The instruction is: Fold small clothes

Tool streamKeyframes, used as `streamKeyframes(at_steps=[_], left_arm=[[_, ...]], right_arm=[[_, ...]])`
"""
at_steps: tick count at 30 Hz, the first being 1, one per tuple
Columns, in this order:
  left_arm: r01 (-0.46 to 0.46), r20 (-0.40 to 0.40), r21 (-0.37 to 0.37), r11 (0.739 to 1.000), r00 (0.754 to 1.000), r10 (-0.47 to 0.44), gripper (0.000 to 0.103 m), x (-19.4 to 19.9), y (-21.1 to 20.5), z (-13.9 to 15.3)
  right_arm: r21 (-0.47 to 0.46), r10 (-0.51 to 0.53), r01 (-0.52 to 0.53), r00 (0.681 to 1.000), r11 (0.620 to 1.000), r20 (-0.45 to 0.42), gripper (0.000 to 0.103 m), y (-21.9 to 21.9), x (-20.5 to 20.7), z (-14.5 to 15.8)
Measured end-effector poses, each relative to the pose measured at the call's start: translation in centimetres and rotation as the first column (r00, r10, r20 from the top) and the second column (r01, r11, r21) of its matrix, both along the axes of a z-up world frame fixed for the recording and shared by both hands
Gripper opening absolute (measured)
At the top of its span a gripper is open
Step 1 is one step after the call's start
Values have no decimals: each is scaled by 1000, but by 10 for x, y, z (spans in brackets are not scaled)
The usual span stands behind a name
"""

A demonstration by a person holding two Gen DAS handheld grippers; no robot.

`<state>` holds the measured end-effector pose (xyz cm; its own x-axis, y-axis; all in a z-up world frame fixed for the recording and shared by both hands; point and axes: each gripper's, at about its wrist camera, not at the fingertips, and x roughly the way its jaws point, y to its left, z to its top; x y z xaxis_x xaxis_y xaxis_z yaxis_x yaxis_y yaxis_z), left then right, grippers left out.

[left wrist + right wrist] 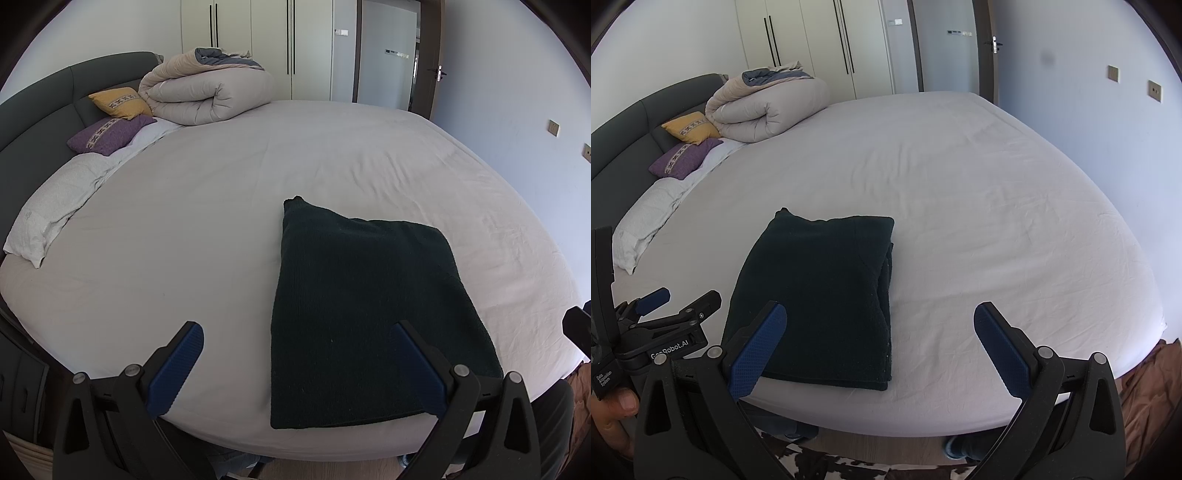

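On my left wrist view the folded dark knit garment (pixel 362 314) lies flat on the white bed sheet (pixel 207 221), filling the frame from centre down toward 5 o'clock; its long axis runs from the near mattress edge at 6 o'clock away toward 12 o'clock, and a small corner peak pokes out at its far left end, pointing to 12. My left gripper (pixel 299 369) hangs above the near edge with its blue-padded fingers spread wide, nothing between them; the right pad (pixel 417 373) overlaps the garment's near right part in the picture, though I cannot tell whether it touches. On the right wrist view the same garment (pixel 820 299) sits left of centre, around 8 o'clock from the middle, with stacked fold layers showing along its right side. My right gripper (pixel 881 349) is likewise spread wide and holds nothing, its left pad (pixel 757 354) over the garment's near left corner. The left gripper's body shows at 9 o'clock there, well left of the garment. Toward 11 o'clock lie a rolled beige duvet (pixel 768 107), a yellow cushion (pixel 690 127), a purple cushion (pixel 683 158) and a white pillow (pixel 646 221) against the dark headboard (pixel 624 144).
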<state>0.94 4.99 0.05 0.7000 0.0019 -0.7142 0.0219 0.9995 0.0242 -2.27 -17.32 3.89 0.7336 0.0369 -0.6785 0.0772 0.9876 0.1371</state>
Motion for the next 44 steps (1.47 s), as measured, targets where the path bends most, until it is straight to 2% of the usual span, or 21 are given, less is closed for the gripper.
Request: streamKeyframes(at_steps=[44], left_arm=[[-14,-6,-2,1000,1000,14,103,2,4,-7]], right_arm=[[0,0,0,1000,1000,-11,103,2,5,-9]])
